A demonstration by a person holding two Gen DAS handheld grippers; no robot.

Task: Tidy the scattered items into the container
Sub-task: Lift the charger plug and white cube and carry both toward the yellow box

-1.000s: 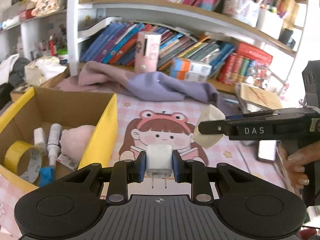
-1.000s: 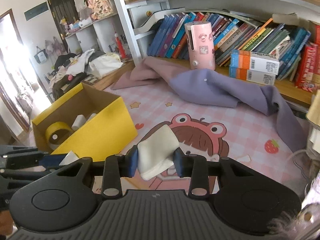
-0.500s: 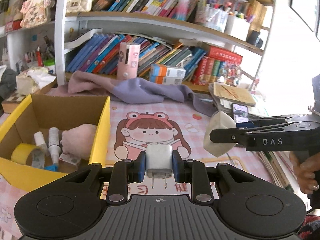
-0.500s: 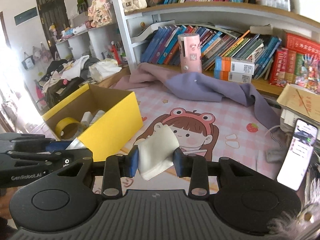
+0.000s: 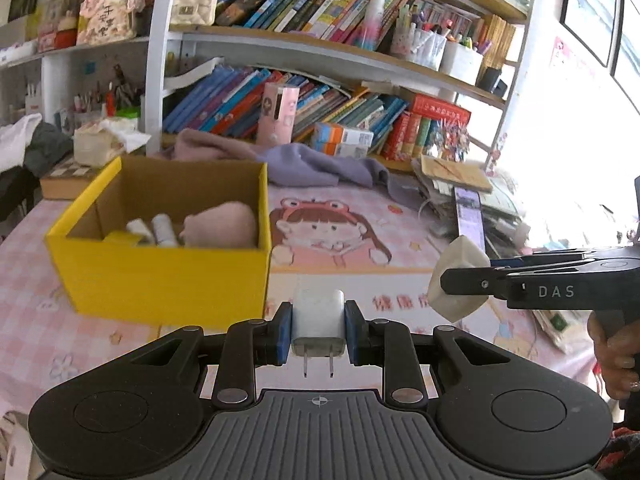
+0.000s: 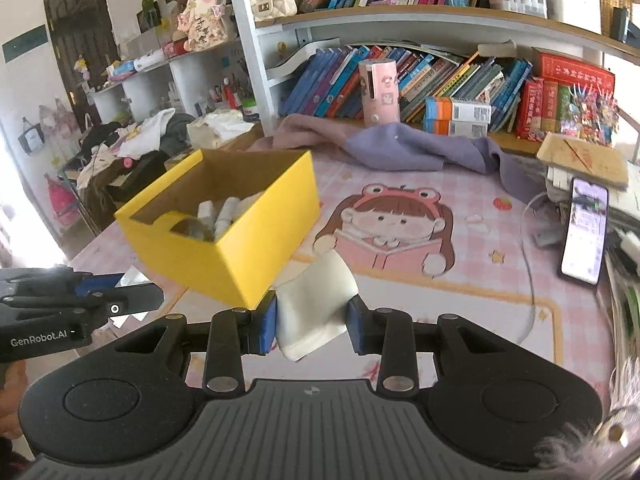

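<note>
Both tongs are gripping something as I am watching from my end. Closest in, my left gripper is pinching a white plug adapter between its blue pads, prongs pointing back toward the camera. My right gripper is clamping a soft white folded pad, which is bulging out above and below the pads. Seen from the left wrist, that pad is hanging off to the right, with a hand wrapping the handle behind it. Just beyond both tools, the yellow box is sitting on the pink checked cartoon mat, left of the printed girl. Inside it I am seeing a pink plush and small white bottles. Farther back, a purple cloth is lying crumpled along the mat's far edge, and a phone is leaning at the right. Behind everything, bookshelves are filling the wall.
</note>
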